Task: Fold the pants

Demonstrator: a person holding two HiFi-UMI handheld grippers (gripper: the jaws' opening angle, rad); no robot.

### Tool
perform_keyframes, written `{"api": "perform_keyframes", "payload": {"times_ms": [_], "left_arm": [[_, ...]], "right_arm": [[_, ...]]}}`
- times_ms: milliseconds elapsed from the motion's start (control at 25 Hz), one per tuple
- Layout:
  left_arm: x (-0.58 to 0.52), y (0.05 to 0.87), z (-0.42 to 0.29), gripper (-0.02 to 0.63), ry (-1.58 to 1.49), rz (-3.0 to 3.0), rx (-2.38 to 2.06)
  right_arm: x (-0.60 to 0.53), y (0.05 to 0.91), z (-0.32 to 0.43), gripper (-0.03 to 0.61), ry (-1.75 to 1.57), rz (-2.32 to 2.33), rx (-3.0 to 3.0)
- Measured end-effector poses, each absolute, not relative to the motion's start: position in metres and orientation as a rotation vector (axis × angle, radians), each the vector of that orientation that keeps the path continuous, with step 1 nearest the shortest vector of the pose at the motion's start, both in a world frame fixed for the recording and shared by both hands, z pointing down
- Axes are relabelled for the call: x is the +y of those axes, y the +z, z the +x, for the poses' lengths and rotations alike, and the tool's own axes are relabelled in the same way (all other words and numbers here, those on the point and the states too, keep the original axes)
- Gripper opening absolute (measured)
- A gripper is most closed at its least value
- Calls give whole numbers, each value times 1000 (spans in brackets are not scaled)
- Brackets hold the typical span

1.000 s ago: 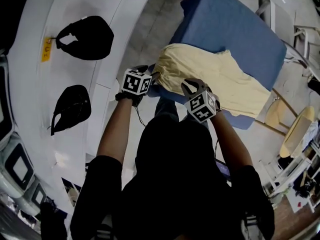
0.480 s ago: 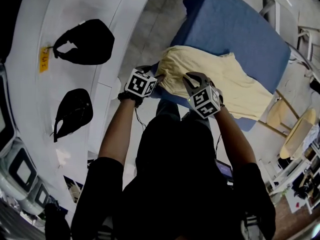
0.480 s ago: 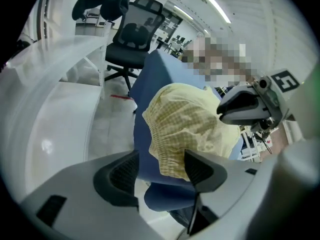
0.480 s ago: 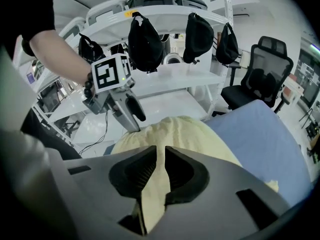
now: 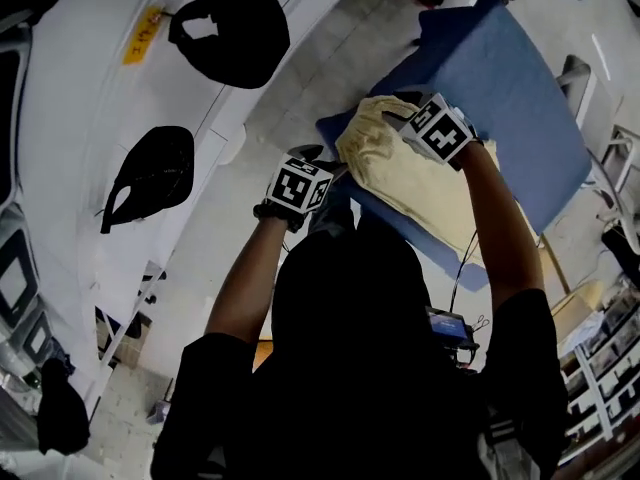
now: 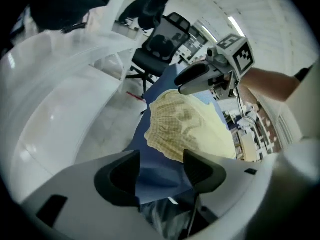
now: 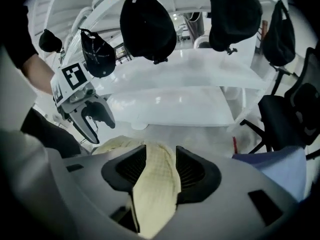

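The worry sits in my right gripper (image 7: 160, 159). Its jaws have just been opening, and a thick fold of the pale yellow pants (image 5: 420, 173) fills the gap between them. I judge that the pads no longer clamp the fold. If I pull away at an angle, the ribbed pads could catch the waffle cloth and drag the fold open or skew it. Nothing pins the pants elsewhere. My left gripper (image 6: 161, 165) has just spread as wide as it goes and holds nothing, with only the blue cover showing beyond its jaws. A tug from the right would therefore shift the whole bundle. The pants lie bunched on the blue surface (image 5: 520, 78) at about 1 o'clock from me, close to its near corner. A slide toward 10 o'clock could tip the gathered end over the edge onto the floor (image 5: 300, 78).

My right arm reaches well out toward 1 o'clock with the forearm nearly straight. Its gripper tips steeply down onto the bunched end of the pants. My left arm is drawn in closer at about 12 o'clock with the elbow bent. Its gripper angles down just beside the corner of the surface, near the pants but apart from them.
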State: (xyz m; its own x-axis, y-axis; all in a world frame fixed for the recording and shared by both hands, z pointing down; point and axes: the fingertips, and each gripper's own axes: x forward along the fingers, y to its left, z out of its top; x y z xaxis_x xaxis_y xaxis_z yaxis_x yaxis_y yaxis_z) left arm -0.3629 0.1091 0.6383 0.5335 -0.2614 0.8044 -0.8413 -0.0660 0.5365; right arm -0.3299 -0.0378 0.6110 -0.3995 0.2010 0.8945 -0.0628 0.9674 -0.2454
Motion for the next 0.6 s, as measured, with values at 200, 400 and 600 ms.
{"api": "perform_keyframes", "payload": {"times_ms": [200, 400, 600], "left_arm": [[116, 636, -362, 282, 278, 1354, -1101], [112, 638, -376, 282, 116, 1231, -1206], [106, 645, -367, 282, 10, 1151, -1210]], "right_arm": [[-44, 639, -344, 198, 332, -328, -1793], [-34, 660, -344, 230, 417, -463, -1560], [-23, 665, -338, 226, 431, -527, -1422]]}}
